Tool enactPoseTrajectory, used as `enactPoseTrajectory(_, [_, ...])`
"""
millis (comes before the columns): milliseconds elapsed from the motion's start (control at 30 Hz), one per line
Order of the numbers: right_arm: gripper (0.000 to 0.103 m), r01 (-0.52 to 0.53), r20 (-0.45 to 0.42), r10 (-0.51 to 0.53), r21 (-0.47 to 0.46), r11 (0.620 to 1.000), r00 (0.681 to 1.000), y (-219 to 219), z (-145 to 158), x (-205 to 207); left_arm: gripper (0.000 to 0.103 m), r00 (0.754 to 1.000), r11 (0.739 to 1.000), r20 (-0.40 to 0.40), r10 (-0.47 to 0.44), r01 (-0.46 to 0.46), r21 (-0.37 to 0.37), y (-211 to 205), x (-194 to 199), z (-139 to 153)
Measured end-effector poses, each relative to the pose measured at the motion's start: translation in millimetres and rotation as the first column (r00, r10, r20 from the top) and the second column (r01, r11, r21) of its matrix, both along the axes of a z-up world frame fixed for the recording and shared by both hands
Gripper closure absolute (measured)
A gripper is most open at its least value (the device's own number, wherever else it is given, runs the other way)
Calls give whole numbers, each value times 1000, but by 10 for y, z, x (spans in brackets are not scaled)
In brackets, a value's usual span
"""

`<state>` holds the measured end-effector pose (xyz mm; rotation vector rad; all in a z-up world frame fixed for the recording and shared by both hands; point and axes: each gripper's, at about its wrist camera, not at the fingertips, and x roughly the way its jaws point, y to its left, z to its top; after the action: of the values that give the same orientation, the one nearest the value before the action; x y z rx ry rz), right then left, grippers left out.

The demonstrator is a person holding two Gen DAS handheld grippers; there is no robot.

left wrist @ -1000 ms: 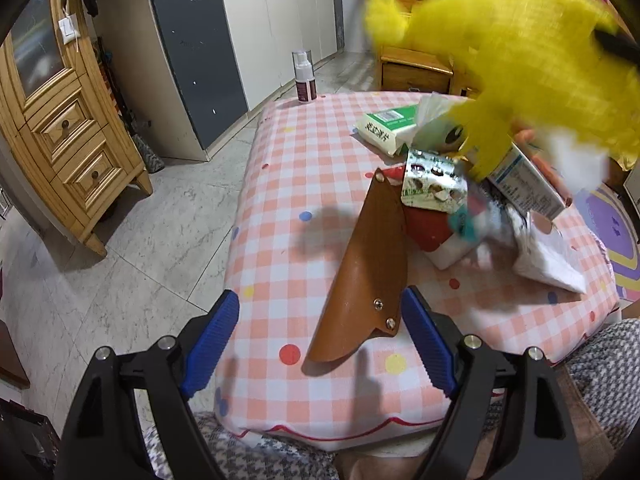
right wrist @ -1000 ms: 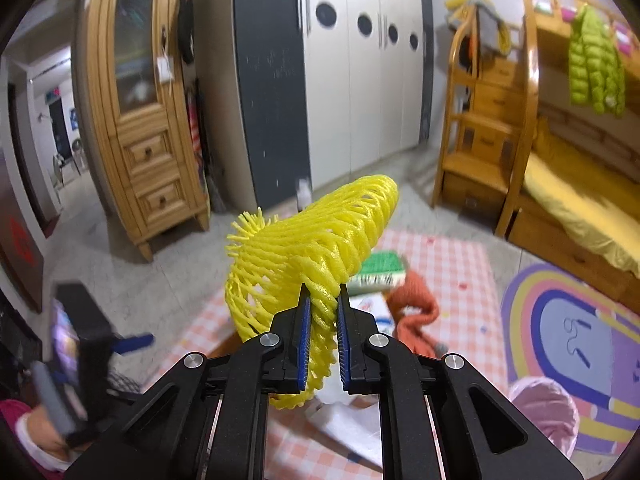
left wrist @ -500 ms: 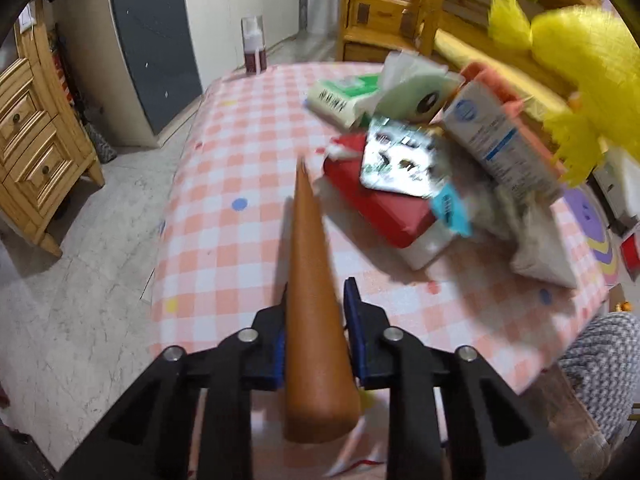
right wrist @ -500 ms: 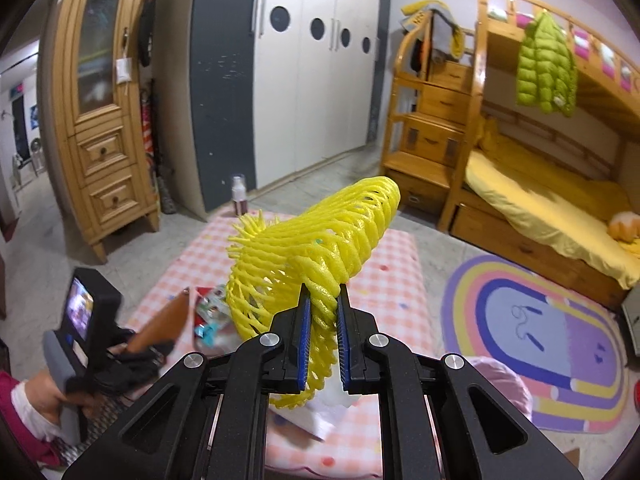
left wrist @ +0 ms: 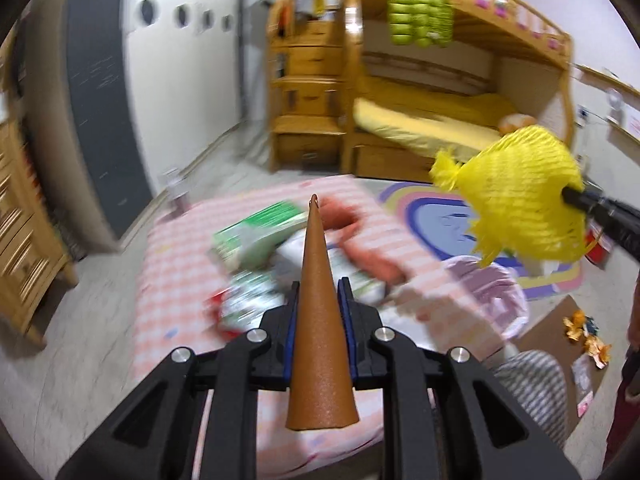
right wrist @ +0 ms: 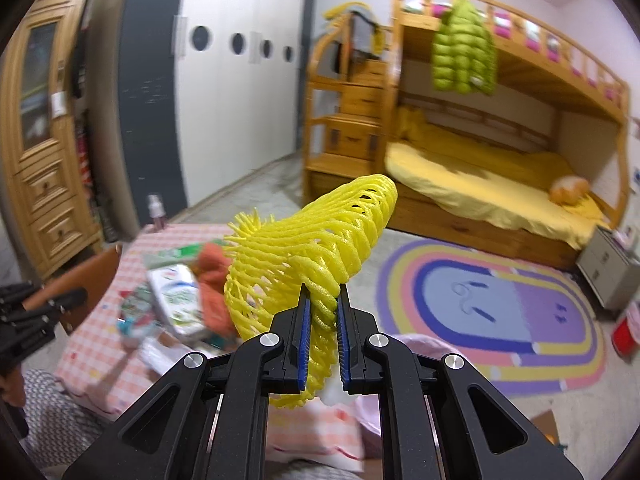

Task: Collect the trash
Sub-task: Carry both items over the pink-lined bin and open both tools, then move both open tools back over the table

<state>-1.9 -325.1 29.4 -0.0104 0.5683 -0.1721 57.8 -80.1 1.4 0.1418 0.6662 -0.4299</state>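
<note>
Left wrist view: at the lower centre of the frame the left gripper (left wrist: 318,312) is clamped on a brown leather tapered sheath (left wrist: 319,320), which points up toward mid-frame. Behind it, blurred, a low table with a pink-and-white checked cloth (left wrist: 168,280) carries a heap of trash: a green-and-white packet (left wrist: 260,226) and an orange rag (left wrist: 360,248). At right mid-frame a pink plastic bag (left wrist: 488,296) sits just beside the table. Beyond lies a rainbow-striped rug (left wrist: 432,212), and a wooden bunk bed (left wrist: 460,80) fills the upper right.

Right wrist view: at the lower centre the right gripper (right wrist: 322,328) pinches a yellow foam fruit net (right wrist: 308,248), held in the air above the table's near right corner.
</note>
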Motion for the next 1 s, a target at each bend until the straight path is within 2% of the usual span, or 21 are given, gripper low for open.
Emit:
enactPoseTrajectory(133, [91,126,-42,-127,-25,992,991,-393,-169,-143,87,991,991,26,-130,130,-4,-691,24,-15])
enactPoseTrajectory(333, [91,263,-159,-279,-116,958,947,-813,-626,-214,87,944,944,-7,-331,331,-4,-1820,80,-281])
enactPoseTrajectory(500, [91,302,-226,-320,-109,947,920,-1150,-944,-104,87,904,904,-44,-426,427,10,-2481,200,-606])
enactPoseTrajectory(633, [91,307,-270,-313,-68,949,911,-1373,-1151,83,86,888,891,-84,-453,455,3,-2883,394,-813])
enactPoseTrajectory(700, [91,307,-287,-309,-55,950,907,-1434,-1243,157,85,883,887,-91,-460,462,1,-2959,457,-864])
enactPoseTrajectory(733, [88,305,-295,-304,-44,951,906,-1468,-1283,200,83,881,885,-95,-464,466,1,-2987,487,-878])
enactPoseTrajectory(800, [85,301,-307,-293,-21,953,906,-1516,-1362,260,55,883,888,-106,-458,460,1,-3024,559,-901])
enactPoseTrajectory(833, [76,297,-310,-284,-5,955,907,-1568,-1376,297,40,887,892,-106,-450,451,-8,-3008,573,-895])
enactPoseTrajectory(900, [62,307,-316,-288,12,952,904,-1620,-1419,317,39,900,906,-109,-422,422,-21,-2949,634,-890])
enactPoseTrajectory(1000, [58,326,-316,-308,4,945,897,-1630,-1421,311,39,920,927,-113,-375,376,-19,-2820,660,-838])
